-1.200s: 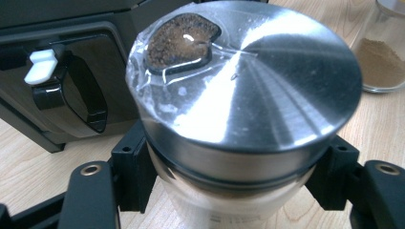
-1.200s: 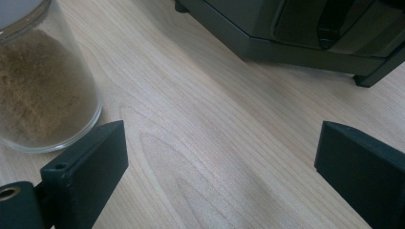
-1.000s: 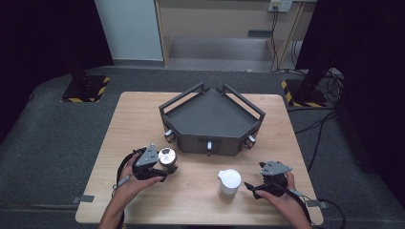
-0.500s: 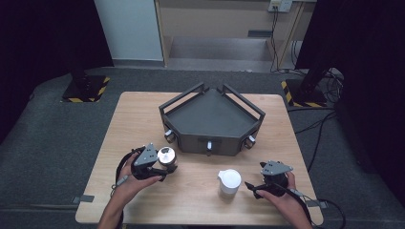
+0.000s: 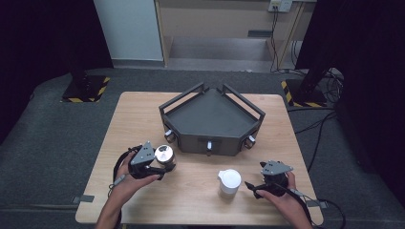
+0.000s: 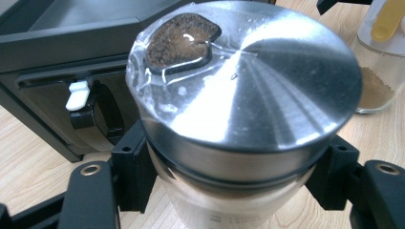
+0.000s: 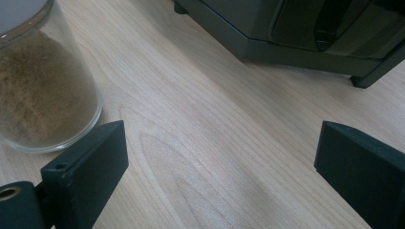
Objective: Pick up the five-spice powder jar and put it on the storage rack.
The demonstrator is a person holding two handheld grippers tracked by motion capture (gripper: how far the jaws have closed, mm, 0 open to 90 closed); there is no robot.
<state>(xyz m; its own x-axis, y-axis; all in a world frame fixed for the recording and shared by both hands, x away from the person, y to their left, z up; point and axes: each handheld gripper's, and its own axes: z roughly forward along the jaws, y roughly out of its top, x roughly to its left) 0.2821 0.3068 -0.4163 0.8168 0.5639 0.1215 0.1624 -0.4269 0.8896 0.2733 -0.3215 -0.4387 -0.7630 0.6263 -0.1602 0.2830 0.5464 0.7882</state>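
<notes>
While clamped between left gripper [image 6: 234, 191] pads, steel-lidded jar [image 6: 243, 95] | right gripper [image 7: 219, 176] gapes, unladen

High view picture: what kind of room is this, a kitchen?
Probably a recording studio or lab, not a kitchen: a lone wooden table on grey carpet, black curtains around it, and stand bases with hazard stripes.

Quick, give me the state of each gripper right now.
Left gripper: shut on the steel-lidded jar.
Right gripper: open, nothing between its jaws, beside the glass jar of brown powder.
</notes>
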